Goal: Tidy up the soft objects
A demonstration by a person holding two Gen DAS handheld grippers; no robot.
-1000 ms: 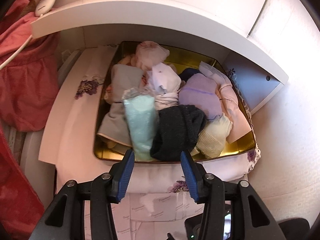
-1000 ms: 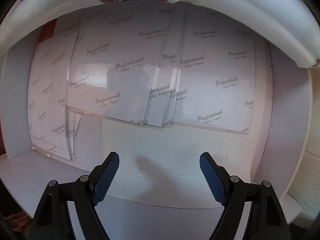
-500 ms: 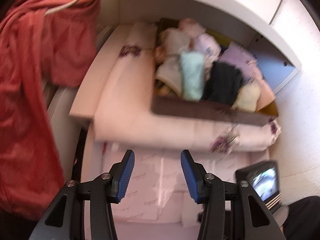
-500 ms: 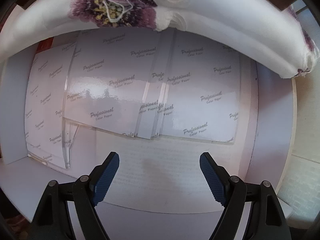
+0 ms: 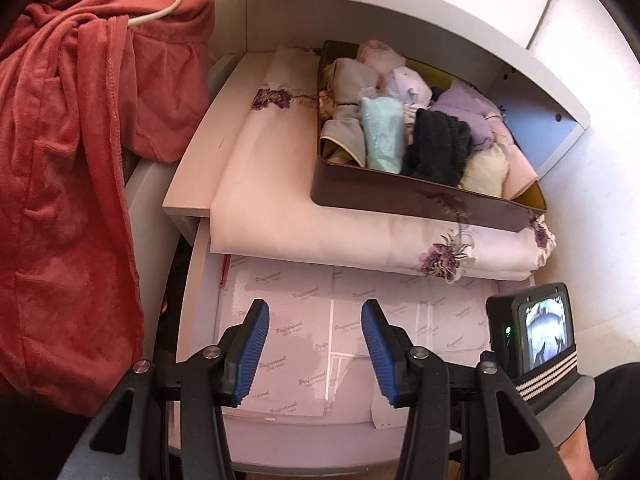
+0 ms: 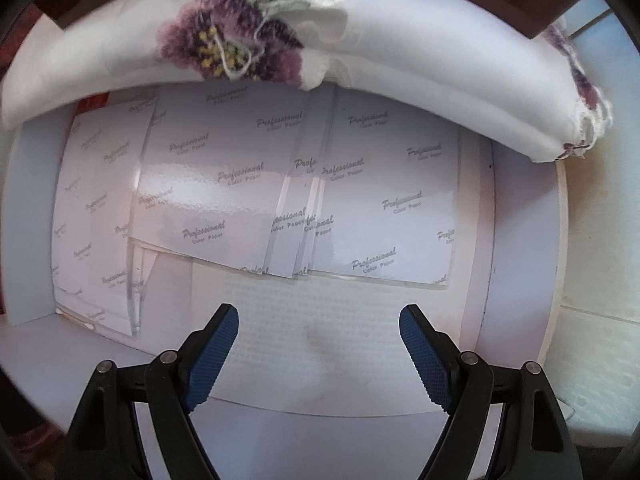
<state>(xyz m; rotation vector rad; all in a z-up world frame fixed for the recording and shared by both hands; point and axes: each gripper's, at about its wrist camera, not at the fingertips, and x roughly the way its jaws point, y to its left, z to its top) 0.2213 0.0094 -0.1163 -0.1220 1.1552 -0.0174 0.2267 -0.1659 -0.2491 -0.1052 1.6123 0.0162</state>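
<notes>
A dark tin tray [image 5: 400,196] full of rolled socks and small cloths sits on a folded white cloth with purple flowers [image 5: 280,200] on the middle shelf. A black sock roll [image 5: 436,148] and a mint roll [image 5: 382,136] lie at its front. My left gripper [image 5: 314,344] is open and empty, below the tray over the lower shelf. My right gripper [image 6: 318,340] is open and empty, over the lower shelf under the folded cloth's edge [image 6: 360,64].
Sheets of photo paper [image 6: 240,184] printed "Professional" cover the lower shelf [image 6: 280,420]. A red robe [image 5: 72,160] hangs at the left with a white cable [image 5: 160,12] on it. The right gripper's camera screen [image 5: 544,332] shows at the lower right. A white shelf board [image 5: 400,4] spans above the tray.
My left gripper has pulled back and down from the tray's front edge, so the tray now lies farther up and the lower shelf is under the fingers. My right gripper has backed off slightly.
</notes>
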